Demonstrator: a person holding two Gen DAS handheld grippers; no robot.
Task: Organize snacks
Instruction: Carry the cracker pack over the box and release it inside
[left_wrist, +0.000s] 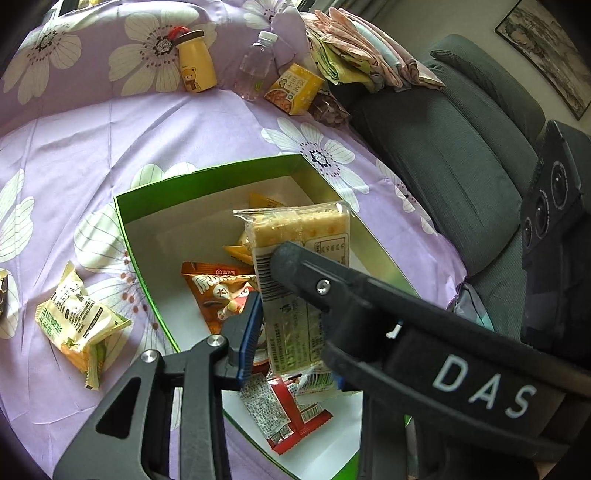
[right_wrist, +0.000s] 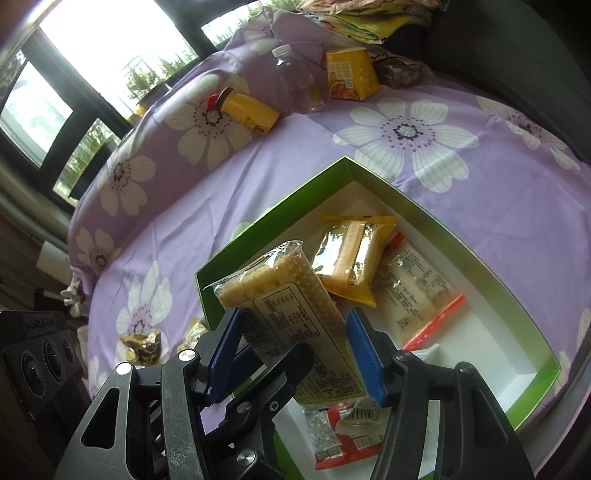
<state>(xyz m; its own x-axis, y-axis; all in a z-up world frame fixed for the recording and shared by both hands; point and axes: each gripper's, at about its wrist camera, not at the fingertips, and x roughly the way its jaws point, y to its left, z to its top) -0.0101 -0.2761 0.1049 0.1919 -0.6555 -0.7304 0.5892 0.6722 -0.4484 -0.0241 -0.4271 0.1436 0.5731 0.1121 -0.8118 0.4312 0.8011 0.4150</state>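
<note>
A clear pack of crackers (left_wrist: 306, 225) (right_wrist: 280, 288) hangs over the open green box (left_wrist: 207, 177) (right_wrist: 280, 206), held from two sides. My left gripper (left_wrist: 291, 325) is shut on its thin lower part, one blue pad (left_wrist: 251, 325) showing. My right gripper (right_wrist: 293, 317) is shut across its width; in the left wrist view its black body (left_wrist: 443, 350) crosses in front. The box holds an orange packet (left_wrist: 214, 291), a red packet (left_wrist: 295, 417), a yellow packet (right_wrist: 351, 258) and a clear pack with red edges (right_wrist: 417, 295). Outside lie a green-yellow packet (left_wrist: 77, 321) and a gold-wrapped snack (right_wrist: 142, 347).
The box lies on a purple flowered sheet (left_wrist: 92, 147). At the back stand a yellow bear bottle (left_wrist: 194, 62), a water bottle (left_wrist: 255, 66) and a yellow carton (left_wrist: 295, 88), with folded cloths (left_wrist: 362, 48) behind. A grey sofa (left_wrist: 461, 147) borders the right side.
</note>
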